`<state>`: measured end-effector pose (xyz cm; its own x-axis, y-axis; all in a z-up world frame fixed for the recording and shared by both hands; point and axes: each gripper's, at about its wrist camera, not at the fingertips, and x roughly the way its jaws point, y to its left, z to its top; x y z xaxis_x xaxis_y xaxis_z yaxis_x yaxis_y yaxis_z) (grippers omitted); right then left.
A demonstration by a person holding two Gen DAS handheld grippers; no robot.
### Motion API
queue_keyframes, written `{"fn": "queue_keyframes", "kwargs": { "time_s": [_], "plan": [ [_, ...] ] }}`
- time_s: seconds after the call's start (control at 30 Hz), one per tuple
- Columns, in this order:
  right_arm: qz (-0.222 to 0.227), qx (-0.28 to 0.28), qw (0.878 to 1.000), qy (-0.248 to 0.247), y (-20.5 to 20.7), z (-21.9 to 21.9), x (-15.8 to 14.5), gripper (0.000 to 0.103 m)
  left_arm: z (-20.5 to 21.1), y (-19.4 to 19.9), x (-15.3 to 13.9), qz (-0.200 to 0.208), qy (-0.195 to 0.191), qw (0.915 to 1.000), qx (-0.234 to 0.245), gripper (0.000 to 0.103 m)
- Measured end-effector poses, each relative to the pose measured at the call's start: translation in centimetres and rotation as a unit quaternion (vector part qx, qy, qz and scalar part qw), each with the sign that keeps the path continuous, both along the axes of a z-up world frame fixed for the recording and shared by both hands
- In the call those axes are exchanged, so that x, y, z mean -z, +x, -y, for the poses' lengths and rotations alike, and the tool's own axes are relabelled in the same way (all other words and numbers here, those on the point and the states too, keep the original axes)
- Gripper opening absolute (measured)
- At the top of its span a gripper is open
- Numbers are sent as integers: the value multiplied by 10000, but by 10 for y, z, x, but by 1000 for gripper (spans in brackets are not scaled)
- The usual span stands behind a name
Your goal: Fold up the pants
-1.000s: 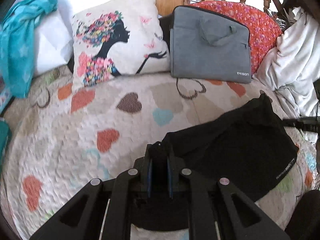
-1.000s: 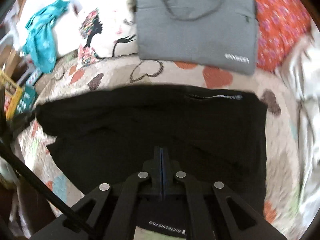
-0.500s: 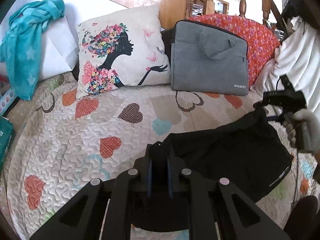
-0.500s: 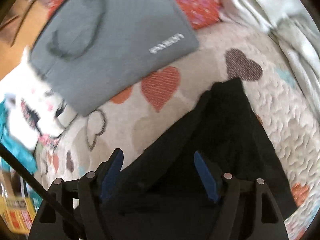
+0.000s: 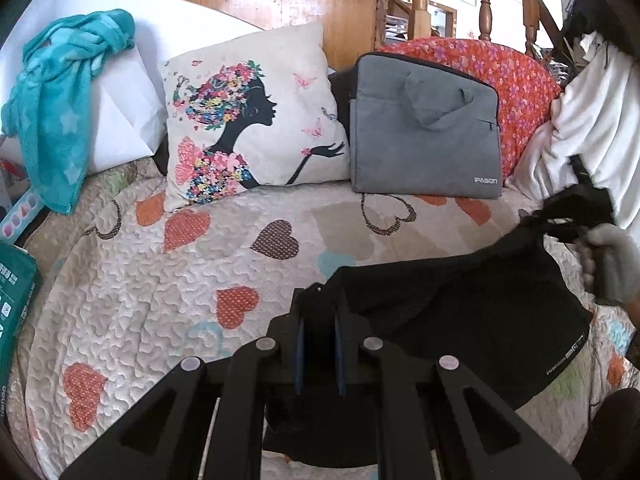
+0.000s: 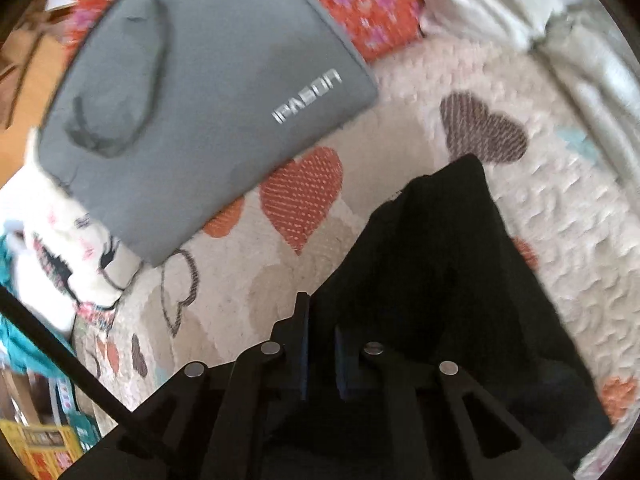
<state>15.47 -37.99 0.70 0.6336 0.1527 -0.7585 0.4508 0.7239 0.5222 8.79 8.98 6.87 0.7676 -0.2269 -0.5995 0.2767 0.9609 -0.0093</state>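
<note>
The black pants [image 5: 472, 312] lie folded on the heart-print quilt [image 5: 168, 280]. My left gripper [image 5: 318, 320] is shut on the pants' near left corner, black cloth pinched between the blue pads. My right gripper [image 5: 560, 220] shows at the right of the left wrist view, held by a gloved hand, on the pants' far right corner, which is lifted. In the right wrist view the pants [image 6: 460, 280] run up to a raised point, and the right gripper [image 6: 320, 320] has its pads close together with black cloth between them.
A silhouette-print pillow [image 5: 248, 128], a grey laptop bag [image 5: 424, 132] and an orange floral cushion [image 5: 524, 80] line the back. A teal towel [image 5: 56, 112] hangs at the left. White bedding [image 5: 588, 112] is heaped at the right. A green box [image 5: 12, 292] sits at the left edge.
The right gripper opened, moved to the pants' far right corner and closed on it, lifting that corner. The left gripper kept its hold and rose slightly.
</note>
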Motion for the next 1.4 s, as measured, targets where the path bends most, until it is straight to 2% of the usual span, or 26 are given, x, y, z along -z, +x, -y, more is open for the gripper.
{"fn": "queue_keyframes", "kwargs": {
  "time_s": [0.1, 0.23, 0.3, 0.43, 0.5, 0.53, 0.6, 0.7, 0.8, 0.83, 0.87, 0.93, 1.0, 1.1, 1.2, 1.23, 1.33, 1.4],
  "plan": [
    [296, -90, 9994, -140, -40, -2, -22, 11, -5, -5, 1, 60, 14, 10000, -3, 12],
    [570, -146, 9982, -140, -102, -8, -30, 11, -9, -23, 14, 77, 298, 9994, 146, 14],
    [555, -123, 9983, -96, -134, -12, -21, 11, -10, -32, 33, -144, 634, 9976, 224, 18],
    [106, 79, 9997, 187, -193, -14, 29, 11, -16, -44, 60, -660, 878, 9935, 308, 25],
    [-168, 253, 9984, 484, -215, -9, 56, 11, -27, -54, 61, -804, 744, 9935, 311, 28],
    [-266, 363, 9969, 638, -227, -6, 68, 11, -32, -58, 60, -834, 692, 9937, 286, 33],
    [-303, 497, 9957, 719, -241, -3, 77, 14, -48, -66, 52, -853, 453, 9952, 174, 38],
    [-238, 653, 9959, 571, -259, 3, 71, 14, -78, -72, 39, -763, 200, 9966, -251, 43],
    [-114, 621, 9978, 177, -263, 2, 52, 31, -115, -71, 33, -781, -261, 9930, -851, 50],
    [-34, 549, 9985, -12, -260, -4, 42, 38, -123, -68, 33, -825, -407, 9911, -958, 50],
    [44, 409, 9990, -189, -255, -11, 33, 41, -130, -66, 33, -883, -606, 9886, -1059, 50],
    [212, -221, 9980, -546, -233, -40, 15, 43, -137, -59, 37, -983, -1022, 9828, -1179, 50],
    [374, -861, 9932, -682, -211, -75, 5, 45, -134, -52, 44, -1067, -1425, 9759, -1259, 50],
    [656, -2212, 9710, -634, -170, -148, -7, 47, -132, -41, 61, -1181, -1980, 9620, -1461, 50],
    [807, -3584, 9265, -814, -135, -237, -15, 59, -131, -34, 76, -1167, -2297, 9545, -1499, 50],
    [792, -3994, 9095, -834, -124, -268, -15, 60, -130, -34, 81, -1152, -2305, 9552, -1455, 50],
    [671, -4784, 8706, -932, -99, -339, -10, 60, -130, -38, 89, -1066, -2021, 9627, -1447, 50],
    [558, -5130, 8492, -1121, -83, -374, -3, 60, -135, -38, 91, -1095, -2129, 9606, -1411, 50]
  ]
}}
